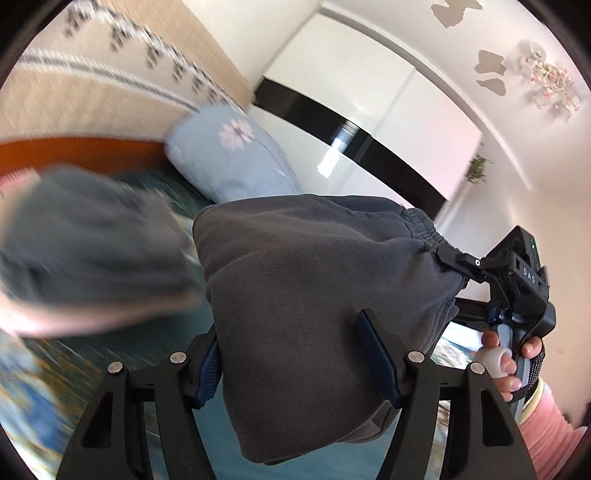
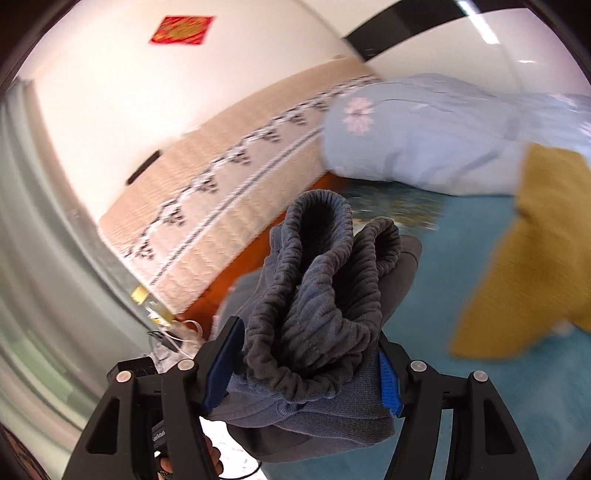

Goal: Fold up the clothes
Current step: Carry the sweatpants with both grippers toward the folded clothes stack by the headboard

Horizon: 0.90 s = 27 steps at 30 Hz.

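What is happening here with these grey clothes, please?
A person is folding a pair of dark grey sweatpants on a bed with a teal sheet. The left gripper is clamped on a thick folded part of the fabric, and the right gripper is clamped on the bunched elastic waistband. The pants hang between the two grippers, above the bed.

Pale blue flowered pillow (image 2: 424, 147), mustard cloth (image 2: 524, 258), beige patterned headboard (image 2: 229, 177), red wall decoration (image 2: 181, 30)

Teal patterned bed cover (image 2: 424, 280) under a pale blue pillow (image 2: 424, 144) and a mustard garment (image 2: 524, 258).
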Each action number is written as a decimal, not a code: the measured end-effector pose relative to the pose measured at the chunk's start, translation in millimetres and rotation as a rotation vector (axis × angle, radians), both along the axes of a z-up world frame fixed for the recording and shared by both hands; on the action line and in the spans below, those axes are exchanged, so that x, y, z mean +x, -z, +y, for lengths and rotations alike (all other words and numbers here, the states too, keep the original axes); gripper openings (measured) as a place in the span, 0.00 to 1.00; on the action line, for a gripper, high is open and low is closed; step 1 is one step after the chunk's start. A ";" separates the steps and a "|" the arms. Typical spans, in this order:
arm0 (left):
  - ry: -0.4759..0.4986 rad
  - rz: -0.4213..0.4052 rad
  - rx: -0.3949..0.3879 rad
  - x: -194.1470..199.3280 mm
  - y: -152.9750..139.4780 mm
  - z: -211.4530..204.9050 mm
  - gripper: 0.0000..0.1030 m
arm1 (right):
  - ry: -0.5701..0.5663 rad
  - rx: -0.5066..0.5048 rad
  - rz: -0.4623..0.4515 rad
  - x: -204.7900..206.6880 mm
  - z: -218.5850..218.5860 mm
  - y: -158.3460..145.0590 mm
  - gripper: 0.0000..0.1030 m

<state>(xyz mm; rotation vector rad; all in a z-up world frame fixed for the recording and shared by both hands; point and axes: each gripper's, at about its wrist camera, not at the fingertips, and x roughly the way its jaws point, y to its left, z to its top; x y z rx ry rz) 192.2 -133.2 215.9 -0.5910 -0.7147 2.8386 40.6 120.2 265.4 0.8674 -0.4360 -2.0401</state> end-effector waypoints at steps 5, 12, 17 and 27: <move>-0.126 0.012 -0.094 2.8 -30.6 -70.0 0.67 | -0.121 -0.048 0.013 -31.0 -90.5 -4.3 0.66; -0.270 0.007 -0.155 -4.5 -34.7 -151.0 0.67 | -0.231 -0.097 -0.053 -78.8 -196.7 11.5 0.66; -0.312 -0.038 -0.138 -24.3 -10.6 -193.1 0.67 | -0.250 -0.084 -0.083 -108.6 -245.4 40.3 0.66; -0.286 -0.111 -0.138 -39.5 42.0 -192.7 0.67 | -0.251 -0.032 -0.192 -140.1 -256.2 127.6 0.67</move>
